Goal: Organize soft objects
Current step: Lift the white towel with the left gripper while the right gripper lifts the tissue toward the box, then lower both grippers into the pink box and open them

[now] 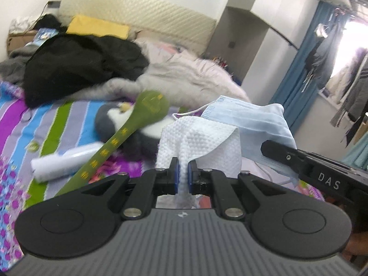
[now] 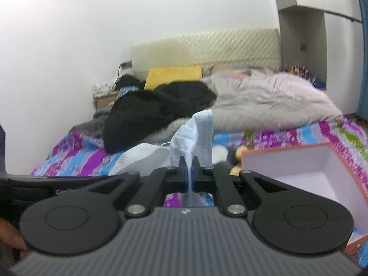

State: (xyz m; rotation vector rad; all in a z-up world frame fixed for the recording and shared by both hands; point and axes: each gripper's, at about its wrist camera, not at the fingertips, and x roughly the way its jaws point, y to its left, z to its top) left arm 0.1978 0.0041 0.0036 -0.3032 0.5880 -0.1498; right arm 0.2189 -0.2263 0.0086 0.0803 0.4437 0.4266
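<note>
My left gripper (image 1: 183, 176) is shut on a white textured cloth (image 1: 202, 138) and holds it above the striped bedspread. My right gripper (image 2: 189, 172) is shut on a light blue face mask (image 2: 197, 135), which stands up from the jaws; the mask (image 1: 250, 124) and the right gripper's black body (image 1: 306, 168) also show in the left wrist view, just right of the cloth. The white cloth (image 2: 142, 158) shows left of the mask in the right wrist view. A grey-and-white plush toy (image 1: 124, 128) lies on the bed behind the cloth.
An open orange box with a white inside (image 2: 306, 172) sits on the bed at right. A green spoon-shaped item (image 1: 128, 133) and a white tube (image 1: 64, 161) lie at left. Black clothes (image 1: 80, 64), a grey fluffy blanket (image 1: 188, 76) and a yellow pillow (image 1: 96, 26) lie further back.
</note>
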